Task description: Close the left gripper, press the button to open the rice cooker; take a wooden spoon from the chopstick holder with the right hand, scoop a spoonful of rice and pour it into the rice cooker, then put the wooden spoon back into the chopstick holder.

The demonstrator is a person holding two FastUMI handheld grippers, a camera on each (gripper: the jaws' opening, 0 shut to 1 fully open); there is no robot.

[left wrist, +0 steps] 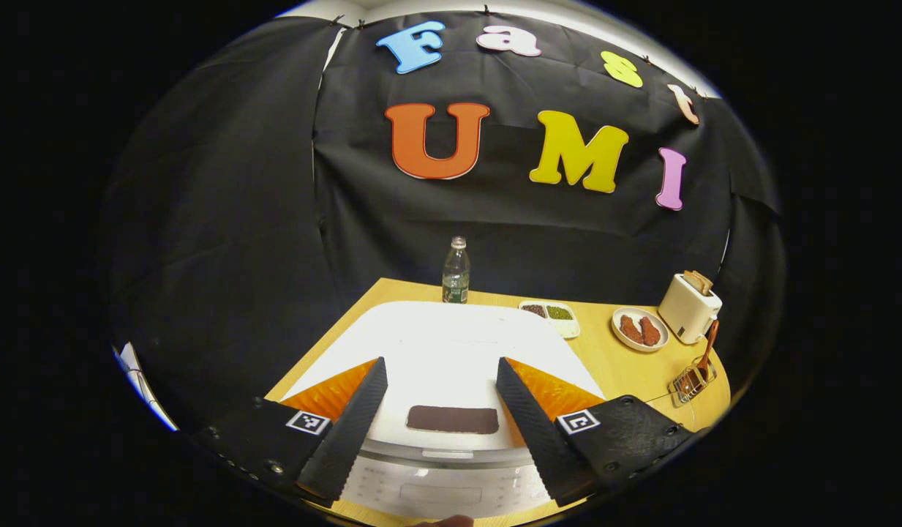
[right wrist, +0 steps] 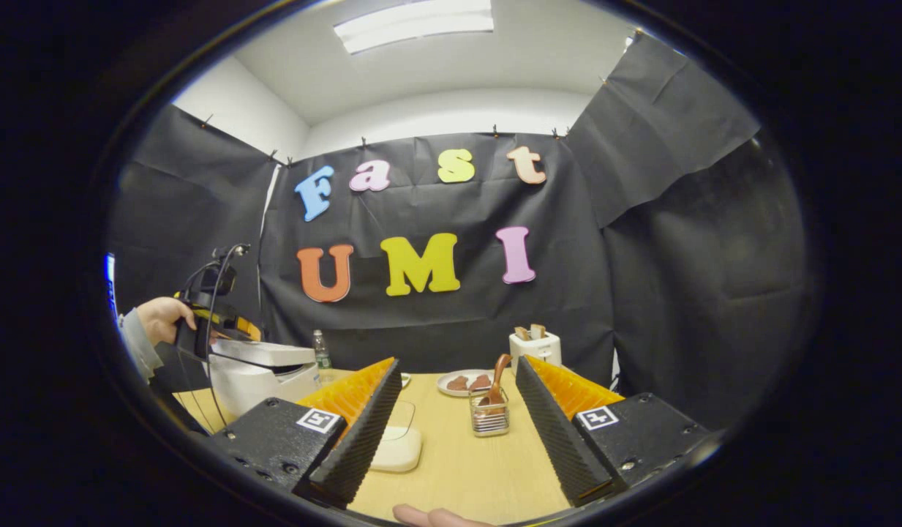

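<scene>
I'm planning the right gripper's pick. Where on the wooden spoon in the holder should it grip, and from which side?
Probably grip the spoon on its upper part, where it sticks up above the wire holder, coming from the near side or above. It stands nearly upright, its lower part caged by the wires, so only the top is free. The right gripper is open, facing the holder.

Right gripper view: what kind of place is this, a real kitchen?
Probably a staged kitchen booth, not a real kitchen: black cloth walls surround one wooden table that holds a rice cooker, a toaster and a chopstick holder.
</scene>
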